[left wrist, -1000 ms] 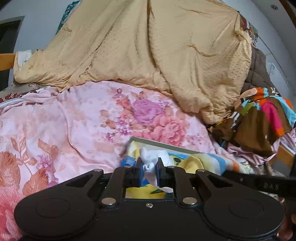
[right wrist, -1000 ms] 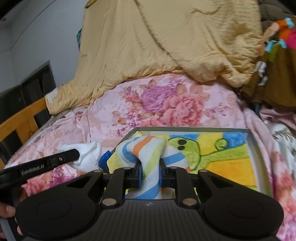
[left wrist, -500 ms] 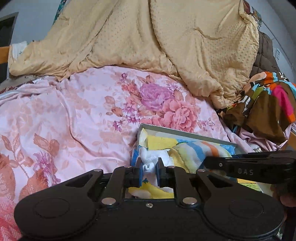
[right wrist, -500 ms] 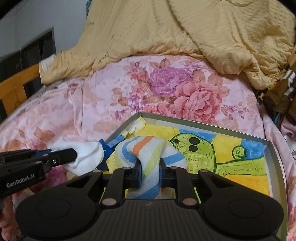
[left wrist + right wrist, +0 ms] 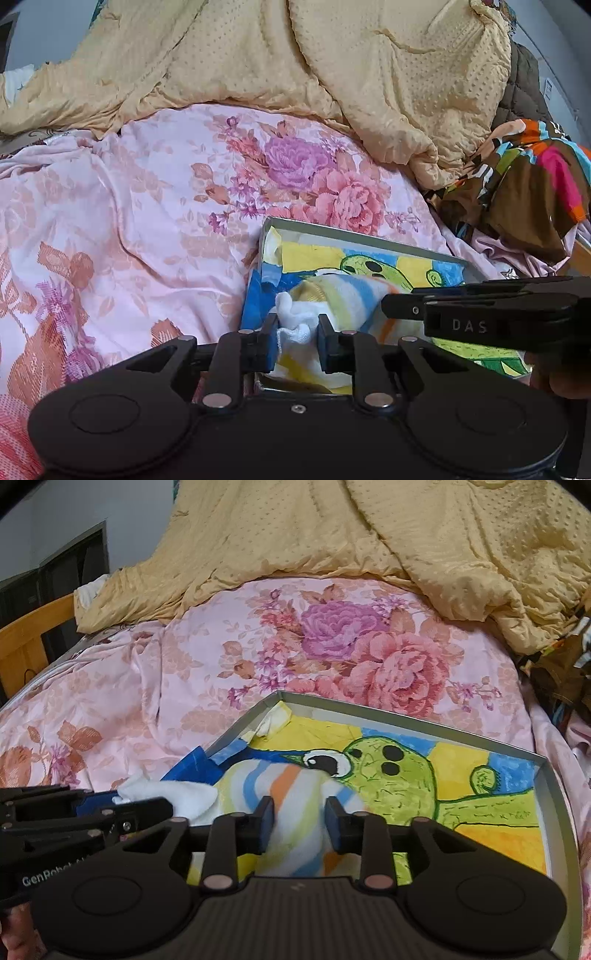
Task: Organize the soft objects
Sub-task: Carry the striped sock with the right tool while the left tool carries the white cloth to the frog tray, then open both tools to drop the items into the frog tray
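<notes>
Striped cloth (image 5: pixel 295 812) & white cloth (image 5: pixel 295 321): both claws just opened, cloths loose between, now in tray (image 5: pixel 554 812).

A pink floral bedspread (image 5: pixel 155 709) covers the bed. A yellow quilt (image 5: pixel 332 528) lies heaped behind it. A wooden frame (image 5: pixel 29 635) stands before a grey wall (image 5: pixel 74 506).

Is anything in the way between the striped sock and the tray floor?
Nothing visible. The striped sock already lies in the tray on its painted lining, between the right gripper's just-opened jaws.
</notes>
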A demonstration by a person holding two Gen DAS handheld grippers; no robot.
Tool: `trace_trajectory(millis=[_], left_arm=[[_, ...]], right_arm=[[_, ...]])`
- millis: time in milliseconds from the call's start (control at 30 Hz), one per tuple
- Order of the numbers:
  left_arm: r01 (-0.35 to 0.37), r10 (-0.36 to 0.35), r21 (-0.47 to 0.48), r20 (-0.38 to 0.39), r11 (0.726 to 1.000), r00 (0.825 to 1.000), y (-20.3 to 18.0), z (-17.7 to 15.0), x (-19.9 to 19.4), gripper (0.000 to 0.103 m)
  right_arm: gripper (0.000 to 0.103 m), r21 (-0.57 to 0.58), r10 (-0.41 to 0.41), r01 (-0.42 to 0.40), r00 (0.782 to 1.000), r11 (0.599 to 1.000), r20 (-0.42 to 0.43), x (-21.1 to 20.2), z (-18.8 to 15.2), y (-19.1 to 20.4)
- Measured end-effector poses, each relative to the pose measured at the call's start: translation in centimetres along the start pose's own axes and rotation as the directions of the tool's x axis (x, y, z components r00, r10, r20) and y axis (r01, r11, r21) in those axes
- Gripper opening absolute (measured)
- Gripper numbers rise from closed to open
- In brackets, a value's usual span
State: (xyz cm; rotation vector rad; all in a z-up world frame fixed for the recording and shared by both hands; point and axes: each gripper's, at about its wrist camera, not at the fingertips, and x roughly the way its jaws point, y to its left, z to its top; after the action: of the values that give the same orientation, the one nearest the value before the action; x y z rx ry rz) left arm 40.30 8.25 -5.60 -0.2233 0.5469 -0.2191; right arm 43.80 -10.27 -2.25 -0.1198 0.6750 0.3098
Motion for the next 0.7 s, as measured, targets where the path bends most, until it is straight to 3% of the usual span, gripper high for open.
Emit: trace_trajectory(millis=[200,400,700], left_arm=[[0.001,-0.001,-0.012,0.006,1.000,1.000,-0.6,-0.1,-0.6,0.049],[-0.017,0.018,-0.002,0.059,1.000,0.998,-1.5,0.4,-2.6,0.071],[-0.062,0.065,-0.032,0.117,0.998,0.991,-3.4,0.2,-8.2,0.090]], right_arm=[[0.064,0.044,-0.013,0.011,0.999,0.999,0.034,-1.7,-0.3,-1.4],[0.080,0.117,-0.034,0.020,0.992,0.993,0.123,-5.4,-0.9,-3.0],[0.096,0.215,-0.048,-0.012,0.962,0.977,0.270,-13.2,-3.7,-2.7]])
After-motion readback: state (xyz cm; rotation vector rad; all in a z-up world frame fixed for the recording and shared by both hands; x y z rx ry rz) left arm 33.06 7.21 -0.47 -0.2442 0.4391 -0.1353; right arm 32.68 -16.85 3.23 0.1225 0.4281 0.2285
